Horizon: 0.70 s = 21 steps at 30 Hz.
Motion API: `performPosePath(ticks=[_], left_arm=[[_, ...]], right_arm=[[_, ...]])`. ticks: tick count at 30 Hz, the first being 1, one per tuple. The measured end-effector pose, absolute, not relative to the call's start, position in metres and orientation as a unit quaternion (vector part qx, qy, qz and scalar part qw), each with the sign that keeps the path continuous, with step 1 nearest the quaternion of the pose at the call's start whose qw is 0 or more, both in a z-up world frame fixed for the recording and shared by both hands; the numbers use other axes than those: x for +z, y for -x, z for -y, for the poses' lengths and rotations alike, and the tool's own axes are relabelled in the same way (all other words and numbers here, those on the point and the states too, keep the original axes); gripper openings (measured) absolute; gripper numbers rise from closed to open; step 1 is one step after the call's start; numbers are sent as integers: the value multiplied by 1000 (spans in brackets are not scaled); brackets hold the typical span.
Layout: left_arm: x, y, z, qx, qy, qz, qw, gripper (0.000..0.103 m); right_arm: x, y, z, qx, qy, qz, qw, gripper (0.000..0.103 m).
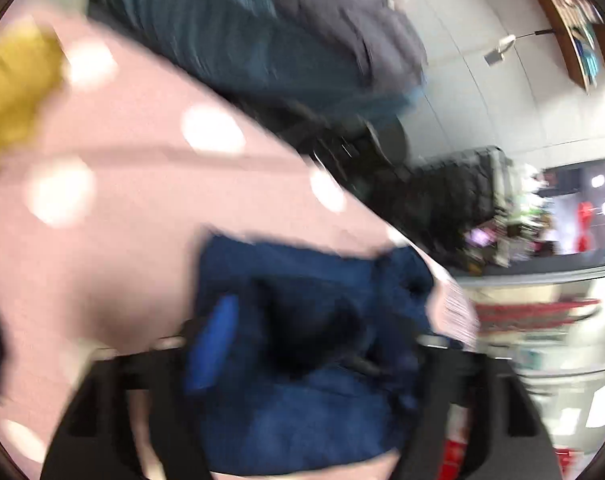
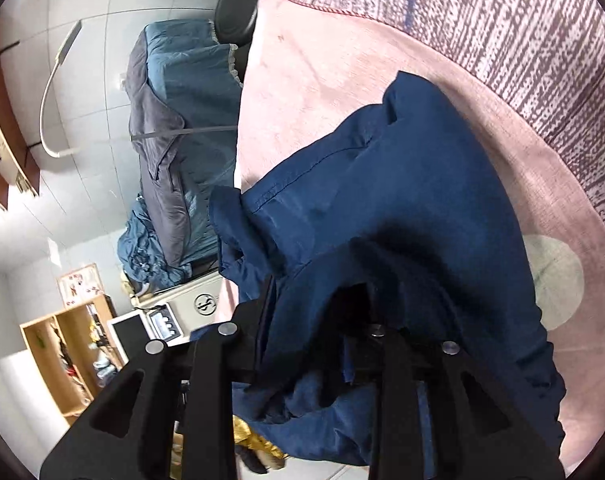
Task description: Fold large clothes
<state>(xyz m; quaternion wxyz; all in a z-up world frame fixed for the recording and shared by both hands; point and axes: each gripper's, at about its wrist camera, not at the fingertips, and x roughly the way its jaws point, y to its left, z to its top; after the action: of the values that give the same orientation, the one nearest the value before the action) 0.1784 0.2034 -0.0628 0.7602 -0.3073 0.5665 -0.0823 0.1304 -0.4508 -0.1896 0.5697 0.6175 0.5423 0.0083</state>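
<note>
A dark blue garment (image 2: 402,200) lies bunched on a pink cloth with pale dots (image 2: 322,80). My right gripper (image 2: 314,320) is shut on a fold of the blue garment, which drapes over its black fingers (image 2: 210,380) and hides the tips. In the blurred left wrist view the same blue garment (image 1: 302,340) is bunched between my left gripper's black arms (image 1: 298,344); the gripper is shut on it and its fingertips are hidden by the cloth. The pink cloth (image 1: 122,200) fills the left of that view.
A yellow cloth (image 1: 14,92) lies at the far left on the pink cloth. A teal and grey blanket pile (image 2: 182,140) sits beyond the pink edge. A wooden shelf (image 2: 62,352) and a monitor (image 2: 126,332) stand lower left. A patterned purple-white fabric (image 2: 522,40) lies top right.
</note>
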Motion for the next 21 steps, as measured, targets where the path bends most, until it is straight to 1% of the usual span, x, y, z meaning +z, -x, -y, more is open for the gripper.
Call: performPosePath(ticks=[2,4,6,9,11,13,15,16,17,19,21], left_arm=[[-47,-170,-217,-67,272,-547,789,84],[-45,-162,-221,-52,241,-558,793,84],[-47,-151,-215,-49,203,-569,796,84],[-57,-127,-194,-63,141,-583,798,84],[-69,-111,-177,-71,114,-591,795,84],[-81,-103,-168,-72,110,-597,791,84],[-92,-99,-159,-71,112,-601,788,84],[-96,-100,-157,-72,114,-602,787,84],[-100,-100,-155,-74,112,-602,787,84],[-103,-102,-148,-74,100,-598,792,84],[-103,-108,-139,-77,73,-594,797,84]], right_arm=[[-193,-131,453,11,-634,-539,554,34],[-194,-131,455,12,-653,-532,538,40],[-190,-131,457,23,-676,-518,524,53],[-176,-131,457,42,-684,-502,528,63],[-160,-131,454,61,-666,-502,548,65],[-143,-131,452,66,-626,-513,584,65],[-119,-130,449,54,-547,-531,645,65],[-104,-129,446,41,-487,-540,685,65],[-97,-128,443,34,-452,-545,706,65],[-80,-125,427,18,-342,-560,754,65],[-74,-125,409,13,-256,-571,780,65]])
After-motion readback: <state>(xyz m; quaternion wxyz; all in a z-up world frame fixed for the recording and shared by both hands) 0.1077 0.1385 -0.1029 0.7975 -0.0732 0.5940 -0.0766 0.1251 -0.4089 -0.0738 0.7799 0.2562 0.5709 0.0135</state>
